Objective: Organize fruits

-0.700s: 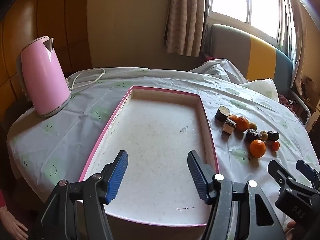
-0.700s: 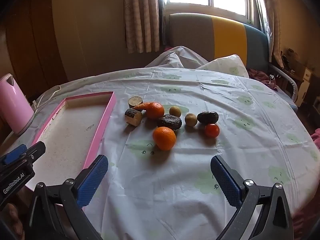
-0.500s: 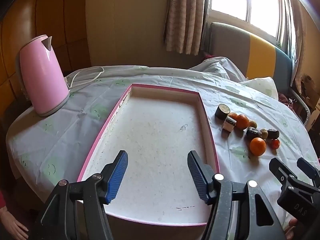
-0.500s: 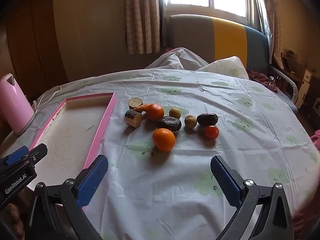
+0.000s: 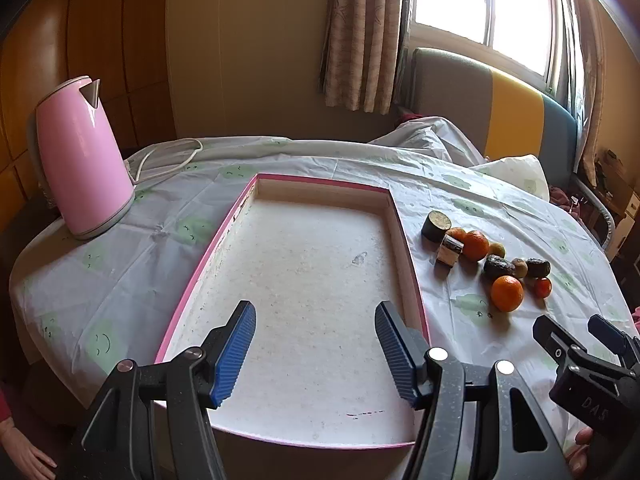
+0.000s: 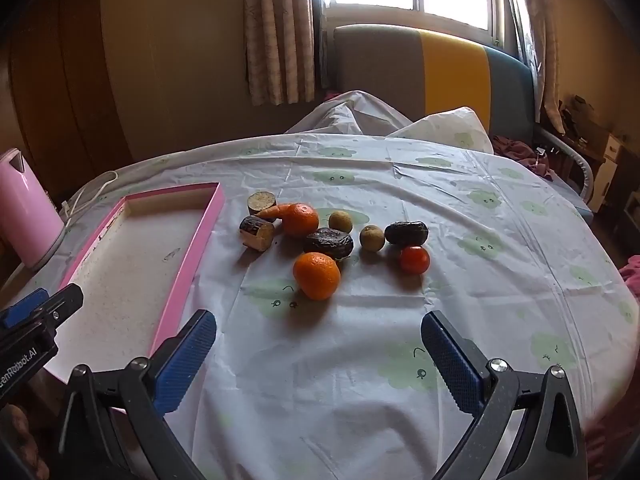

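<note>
– Where's the fruit rn?

– Bunched on the tablecloth (image 6: pixel 400 208), just right of the pink tray (image 5: pixel 408 256). Nearest is an orange (image 6: pixel 316 275), 2nd orange (image 6: pixel 301 219) behind it w/ a carrot (image 6: pixel 272 211) touching it. Dark wrinkly fruit (image 6: pixel 328 243) between the oranges, small red one (image 6: pixel 414 259) off to the right.

– Grippers?

– Left gripper (image 5: pixel 315 350) hangs over the tray's near end, jaws wide apart, nothing btwn them. Right gripper (image 6: pixel 318 361) is over bare cloth short of the near orange, jaws spread wide too, holding nothing.

– Anything else?

– Pink kettle (image 5: pixel 82 158) at the table's left edge.
</note>
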A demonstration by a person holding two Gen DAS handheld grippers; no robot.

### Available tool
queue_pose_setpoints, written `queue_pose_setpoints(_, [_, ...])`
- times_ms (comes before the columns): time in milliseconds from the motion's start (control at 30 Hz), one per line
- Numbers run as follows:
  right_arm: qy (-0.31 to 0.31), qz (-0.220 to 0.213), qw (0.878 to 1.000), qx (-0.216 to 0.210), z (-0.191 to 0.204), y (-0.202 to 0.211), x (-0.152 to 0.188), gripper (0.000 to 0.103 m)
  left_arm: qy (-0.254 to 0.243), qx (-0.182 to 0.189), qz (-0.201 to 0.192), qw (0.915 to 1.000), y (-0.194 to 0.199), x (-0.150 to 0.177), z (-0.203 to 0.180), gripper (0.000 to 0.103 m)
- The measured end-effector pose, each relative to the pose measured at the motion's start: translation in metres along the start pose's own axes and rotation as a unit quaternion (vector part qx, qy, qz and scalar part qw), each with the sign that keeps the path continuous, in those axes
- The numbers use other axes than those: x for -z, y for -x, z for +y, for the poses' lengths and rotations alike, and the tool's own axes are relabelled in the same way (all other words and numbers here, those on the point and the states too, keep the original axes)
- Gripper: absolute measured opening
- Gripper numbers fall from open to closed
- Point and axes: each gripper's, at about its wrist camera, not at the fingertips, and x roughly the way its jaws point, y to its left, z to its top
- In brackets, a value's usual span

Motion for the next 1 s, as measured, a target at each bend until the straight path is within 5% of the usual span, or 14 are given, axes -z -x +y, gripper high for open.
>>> queue_pose_setpoints(1000, [-0.012,-0.007,1.000,0.013,-0.022,0.001,-0.001,0.103,-0.023,0.010,0.000,0.9997,0.003,0.001,-0.014,0.063])
